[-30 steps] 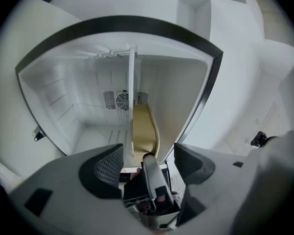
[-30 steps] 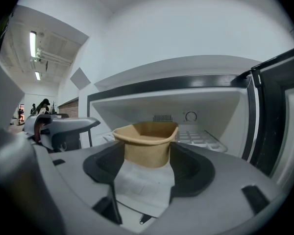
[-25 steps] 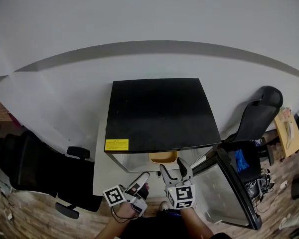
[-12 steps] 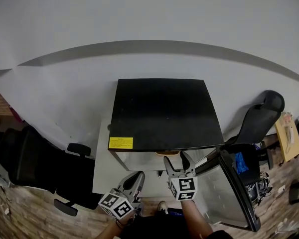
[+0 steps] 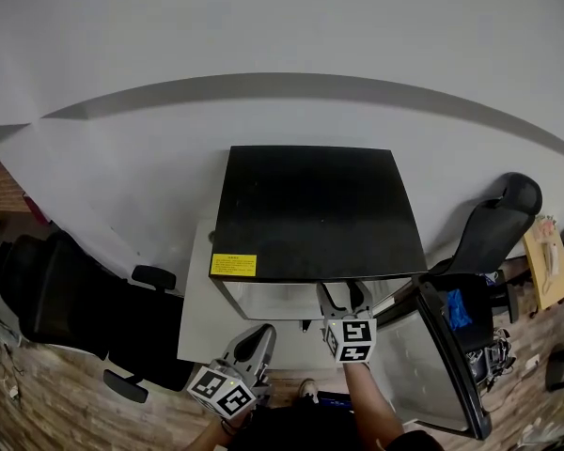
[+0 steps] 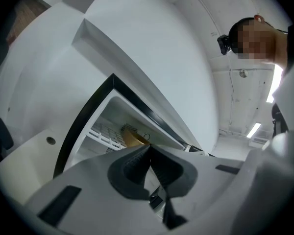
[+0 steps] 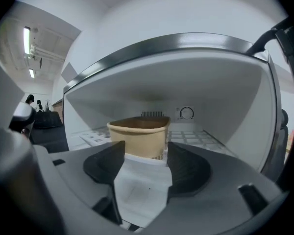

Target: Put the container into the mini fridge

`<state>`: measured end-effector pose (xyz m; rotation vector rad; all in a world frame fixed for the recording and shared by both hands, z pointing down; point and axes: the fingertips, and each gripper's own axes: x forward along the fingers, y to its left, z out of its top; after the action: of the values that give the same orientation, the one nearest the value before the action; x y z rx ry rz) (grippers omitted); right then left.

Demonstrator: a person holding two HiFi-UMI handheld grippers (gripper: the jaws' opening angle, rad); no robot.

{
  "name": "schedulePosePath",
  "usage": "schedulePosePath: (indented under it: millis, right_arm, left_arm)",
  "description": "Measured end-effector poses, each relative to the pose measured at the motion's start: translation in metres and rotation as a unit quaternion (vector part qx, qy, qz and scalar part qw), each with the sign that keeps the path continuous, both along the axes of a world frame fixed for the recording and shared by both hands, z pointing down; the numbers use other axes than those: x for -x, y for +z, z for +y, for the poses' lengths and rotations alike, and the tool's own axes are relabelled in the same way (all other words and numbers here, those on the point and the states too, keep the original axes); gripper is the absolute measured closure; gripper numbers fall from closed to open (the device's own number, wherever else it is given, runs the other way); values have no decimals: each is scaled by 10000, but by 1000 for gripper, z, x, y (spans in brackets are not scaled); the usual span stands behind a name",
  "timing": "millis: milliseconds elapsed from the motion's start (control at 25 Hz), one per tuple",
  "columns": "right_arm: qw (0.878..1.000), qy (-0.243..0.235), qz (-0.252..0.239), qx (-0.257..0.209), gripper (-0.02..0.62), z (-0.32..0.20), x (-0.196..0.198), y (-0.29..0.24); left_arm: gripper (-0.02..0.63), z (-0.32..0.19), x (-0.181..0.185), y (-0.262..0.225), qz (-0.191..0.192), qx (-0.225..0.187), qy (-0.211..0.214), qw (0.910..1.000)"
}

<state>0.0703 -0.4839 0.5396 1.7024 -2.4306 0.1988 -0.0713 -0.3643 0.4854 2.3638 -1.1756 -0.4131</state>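
The right gripper [image 7: 144, 152] stands with its jaws apart and nothing pressed between the pads. The tan container [image 7: 139, 135] sits just beyond the tips, upright on the white shelf [image 7: 198, 137] inside the mini fridge [image 7: 220, 89], in front of the back wall and its round dial [image 7: 186, 113]. From above, this gripper [image 5: 344, 295] points into the fridge opening, right under the front edge of the black top [image 5: 315, 205]. A second ago it hung a little further back, and the container showed as a tan patch at the fridge mouth. Now the top hides it from the head view.

The left gripper [image 6: 150, 148] has its jaws closed together with nothing in them; a second ago they stood wide open. It is held low and to the left [image 5: 257, 338], pointing up towards the open fridge [image 6: 95, 116], where the container [image 6: 132, 137] shows deep inside on the shelf. Half a second ago it was already in much the same place.

The fridge door [image 5: 432, 365] hangs open to the right. The fridge rests on a white stand [image 5: 195, 294]. One black office chair [image 5: 493, 225] is to the right and another [image 5: 61, 299] is to the left.
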Motion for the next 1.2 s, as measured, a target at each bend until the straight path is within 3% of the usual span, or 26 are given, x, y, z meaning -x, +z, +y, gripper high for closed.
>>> schedulePosePath:
  millis: [240, 560, 600, 720, 760, 920, 1200]
  right_arm:
    - [10000, -19, 44, -42, 311, 2, 4, -2]
    - [9997, -147, -149, 89, 313, 42, 2, -7]
    - [9997, -132, -197, 79, 326, 50, 1, -10]
    - [9995, -13, -298, -65, 505, 72, -3, -26]
    - [9994, -8, -336, -122, 525, 78, -3, -32]
    - [9982, 28, -507, -315, 560, 105, -3, -55]
    - [9959, 46, -772, -475, 566, 148, -1, -71]
  left_arm:
    - [598, 4, 2, 0, -143, -80, -54, 9999]
    - [598, 2, 11, -9, -685, -301, -380, 9965]
    - [598, 2, 12, -10, -773, -340, -398, 9956]
    - [598, 1, 15, -13, -930, -397, -434, 9939]
    - [598, 0, 17, -15, -957, -404, -475, 9935]
    - [598, 4, 21, -22, -993, -494, -619, 9919]
    - [598, 15, 17, -19, -1026, -544, -716, 9906]
